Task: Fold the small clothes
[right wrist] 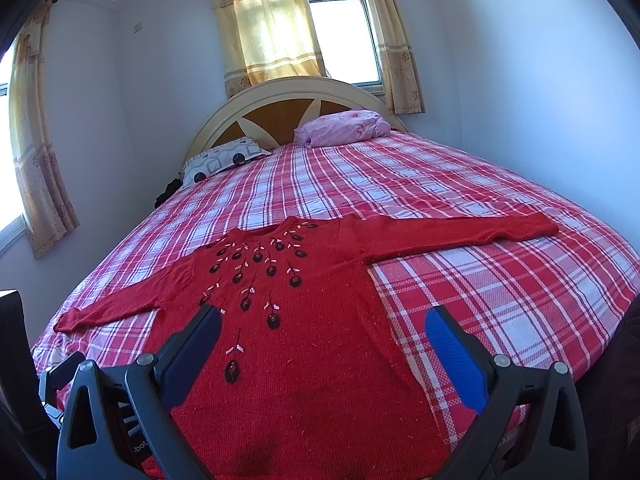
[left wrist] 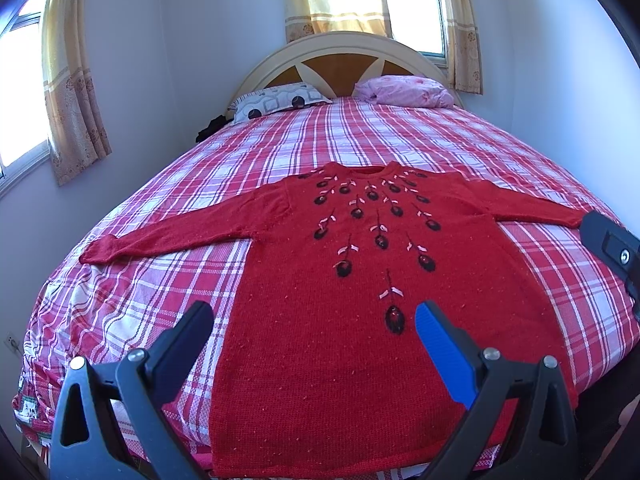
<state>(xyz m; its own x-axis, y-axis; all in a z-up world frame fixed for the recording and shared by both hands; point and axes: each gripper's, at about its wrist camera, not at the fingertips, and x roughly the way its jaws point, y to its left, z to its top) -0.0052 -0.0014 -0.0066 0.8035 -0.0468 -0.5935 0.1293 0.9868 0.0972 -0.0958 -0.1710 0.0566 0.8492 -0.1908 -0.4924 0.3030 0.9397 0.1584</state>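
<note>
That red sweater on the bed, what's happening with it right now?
A person holds tongs in each hand above the red sweater, which lies flat, front up, sleeves spread, on the plaid bedspread. The left tongs and right tongs are both open over its lower half, gripping nothing. No fold made yet.

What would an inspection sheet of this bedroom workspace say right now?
Surface: bed with a red and white plaid cover, smooth.
Job's things: red sweater lying flat, front up, both sleeves spread out, not yet folded.
Clutter: patterned pillow and pink pillow at the headboard; a dark item beside the bed's far left edge, too small to identify.
Grippers: left gripper open over the sweater's hem, holding nothing; right gripper open over the sweater's lower right part, holding nothing.
Cables: nothing seen.
Surroundings: pale walls, windows with yellow curtains.
</note>
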